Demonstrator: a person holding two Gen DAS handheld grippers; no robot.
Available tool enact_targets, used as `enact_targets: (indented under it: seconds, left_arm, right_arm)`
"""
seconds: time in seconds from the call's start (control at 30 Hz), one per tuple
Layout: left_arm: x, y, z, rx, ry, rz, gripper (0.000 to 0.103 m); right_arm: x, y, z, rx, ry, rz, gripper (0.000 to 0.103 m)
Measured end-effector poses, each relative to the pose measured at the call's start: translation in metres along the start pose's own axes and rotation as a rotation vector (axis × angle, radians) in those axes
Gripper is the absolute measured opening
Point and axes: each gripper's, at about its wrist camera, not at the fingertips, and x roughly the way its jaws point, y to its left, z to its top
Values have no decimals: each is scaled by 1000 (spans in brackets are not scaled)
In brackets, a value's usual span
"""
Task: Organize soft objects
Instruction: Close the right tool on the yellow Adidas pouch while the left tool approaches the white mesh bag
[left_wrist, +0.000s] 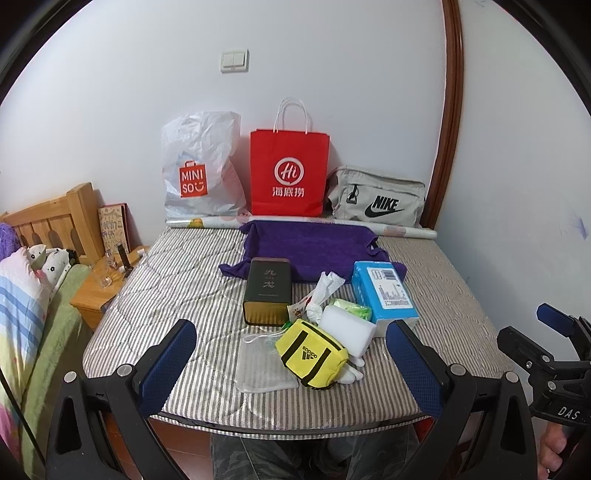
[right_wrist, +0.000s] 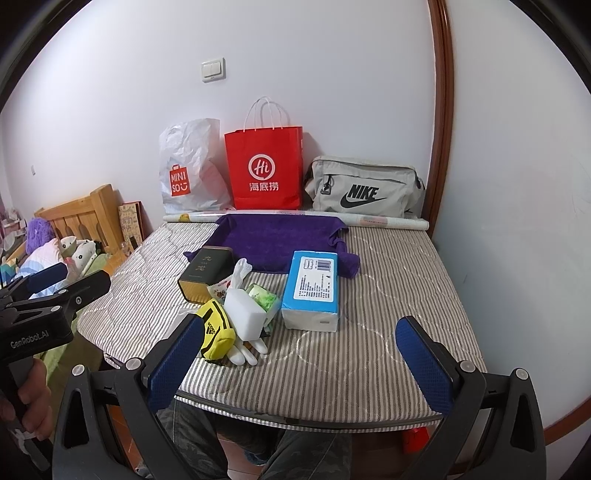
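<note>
The left gripper (left_wrist: 291, 365) hangs released over the near edge of the striped grey quilted mattress (left_wrist: 184, 280), its blue pads spread wide with nothing between them. Ahead of its left pad lies a flat translucent mesh pouch (left_wrist: 264, 363). Straight ahead, between the pads, sits the yellow fabric pouch (left_wrist: 314, 356) marked "adidas", touching a white foam block (left_wrist: 347, 328) to its right. Beyond these stand a dark rectangular tin (left_wrist: 267, 291) with gold ends, a knotted white cloth (left_wrist: 323, 291) and a green soft packet (left_wrist: 351, 308). Ahead of the right pad is a blue tissue pack (left_wrist: 384, 291) with a barcode. A spread purple towel (left_wrist: 314, 247) lies farther off.

The right gripper (right_wrist: 299, 363) is likewise released and empty; the same pile sits ahead and to the left of it, and the yellow pouch is partly hidden by its left pad.

White fingers, possibly a glove (right_wrist: 245, 350), poke from under the pouch and foam block; the rest is covered. Against the wall stand a white plastic bag (left_wrist: 201, 166) reading "MINISO", a red paper bag (left_wrist: 290, 173) marked "Hi", and a grey "NIKE" bag (left_wrist: 376, 197).
</note>
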Motion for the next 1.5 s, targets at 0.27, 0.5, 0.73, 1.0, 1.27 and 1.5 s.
enact_targets:
  seconds: [0.27, 0.5, 0.73, 1.0, 1.27, 1.5]
  left_arm:
    - [39, 19, -7, -6, 76, -23, 103]
    - [90, 35, -21, -17, 172, -2, 103]
    - [140, 51, -41, -32, 295, 69, 103]
    - [174, 75, -62, -58, 383, 172, 103]
    - [184, 96, -67, -120, 387, 157, 103]
    - [194, 96, -71, -98, 382, 130, 103]
  right_arm:
    - [31, -1, -9, -1, 45, 19, 102]
    - [69, 5, -22, -35, 103, 9, 102]
    - [106, 7, -38, -41, 159, 48, 102]
    - [130, 30, -44, -78, 170, 226, 102]
    - [165, 65, -55, -106, 220, 306, 77]
    - [196, 67, -63, 17, 292, 371, 65]
